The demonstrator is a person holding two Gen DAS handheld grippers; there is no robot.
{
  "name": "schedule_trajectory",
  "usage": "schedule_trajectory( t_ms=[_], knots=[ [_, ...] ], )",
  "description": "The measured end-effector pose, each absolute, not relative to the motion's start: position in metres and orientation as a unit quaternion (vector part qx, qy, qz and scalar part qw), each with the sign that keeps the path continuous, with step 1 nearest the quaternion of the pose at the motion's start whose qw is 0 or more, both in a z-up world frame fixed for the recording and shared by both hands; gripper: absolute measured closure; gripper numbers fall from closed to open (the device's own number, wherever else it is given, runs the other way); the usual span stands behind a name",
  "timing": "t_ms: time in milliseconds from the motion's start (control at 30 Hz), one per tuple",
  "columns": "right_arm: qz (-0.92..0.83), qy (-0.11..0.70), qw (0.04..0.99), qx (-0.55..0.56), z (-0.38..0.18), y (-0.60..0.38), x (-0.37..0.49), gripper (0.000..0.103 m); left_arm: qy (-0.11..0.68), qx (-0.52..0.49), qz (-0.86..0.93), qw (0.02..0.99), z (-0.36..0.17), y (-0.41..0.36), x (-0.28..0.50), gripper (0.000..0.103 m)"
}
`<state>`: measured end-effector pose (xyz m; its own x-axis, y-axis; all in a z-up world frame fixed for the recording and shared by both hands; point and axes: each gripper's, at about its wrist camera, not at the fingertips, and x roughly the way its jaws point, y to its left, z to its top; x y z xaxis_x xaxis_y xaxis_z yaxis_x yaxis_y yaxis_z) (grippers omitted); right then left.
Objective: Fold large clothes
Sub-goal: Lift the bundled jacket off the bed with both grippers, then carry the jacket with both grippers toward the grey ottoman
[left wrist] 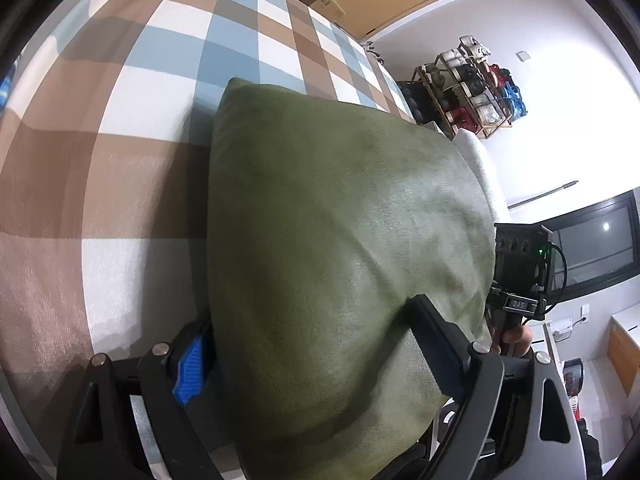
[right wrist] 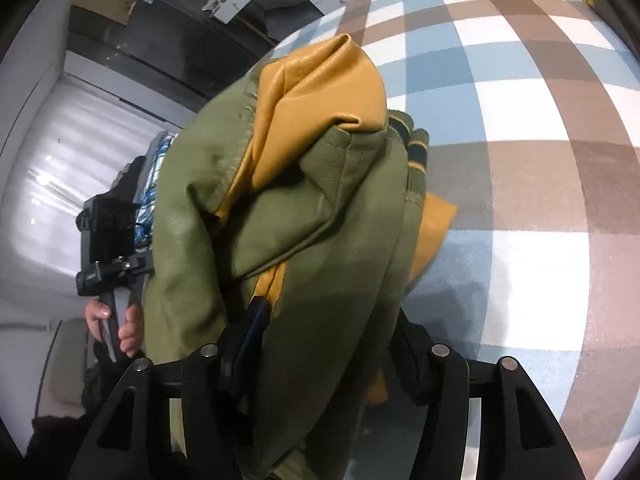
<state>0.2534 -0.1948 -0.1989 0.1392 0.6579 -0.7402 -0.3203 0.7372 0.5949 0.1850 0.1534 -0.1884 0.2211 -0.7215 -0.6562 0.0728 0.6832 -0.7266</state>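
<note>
In the left wrist view, the left gripper has its fingers spread wide with a thick fold of the olive-green jacket filling the gap between them: the blue-padded finger sits at the lower left against the fabric's edge, and the other black finger lies across the cloth at lower centre-right, so the jaws look clamped on the bulky bundle. The gripper points downward over the checked bedspread, which fills the upper left and left side of the frame; the jacket bulges from the centre down to the bottom edge. At the right edge, the other gripper's body is visible with fingers of the person's right hand wrapped round its handle. In the right wrist view, the person's left hand grips a handle at the lower left. The right gripper sits at bottom centre, its fingers partly apart with the jacket's green outer and mustard-yellow lining draped between and over them; one dark pad shows against the cloth, the other is hidden, so whether they press cannot be told. A striped ribbed cuff hangs at centre right above the bedspread.
</note>
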Motion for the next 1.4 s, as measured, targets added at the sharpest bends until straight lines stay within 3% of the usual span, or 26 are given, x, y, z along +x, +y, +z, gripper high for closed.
schedule_trajectory(
  t_ms=[167,367,567,633,700,1033,1400],
  knots=[
    [0.31,0.584,0.735,0.155,-0.211,-0.192,0.262,0.026,0.558,-0.29,-0.278,0.726,-0.193,0.157,0.181,0.015],
    [0.318,0.584,0.724,0.181,-0.217,-0.188,0.262,0.028,0.547,-0.308,-0.289,0.723,-0.202,0.166,0.177,0.013],
    [0.319,0.557,0.749,0.162,-0.204,-0.18,0.238,0.054,0.529,-0.315,-0.286,0.734,-0.197,0.158,0.171,0.015],
    [0.328,0.541,0.757,0.164,-0.193,-0.181,0.231,0.068,0.528,-0.314,-0.279,0.738,-0.191,0.155,0.17,0.015],
    [0.34,0.531,0.756,0.177,-0.186,-0.182,0.227,0.073,0.526,-0.324,-0.275,0.737,-0.184,0.155,0.169,0.015],
    [0.36,0.487,0.775,0.179,-0.148,-0.194,0.206,0.077,0.534,-0.304,-0.289,0.734,-0.163,0.123,0.171,0.014],
    [0.335,0.392,0.842,0.158,-0.077,-0.273,0.212,0.078,0.457,-0.256,-0.368,0.768,-0.099,0.033,0.228,0.014]
  ],
)
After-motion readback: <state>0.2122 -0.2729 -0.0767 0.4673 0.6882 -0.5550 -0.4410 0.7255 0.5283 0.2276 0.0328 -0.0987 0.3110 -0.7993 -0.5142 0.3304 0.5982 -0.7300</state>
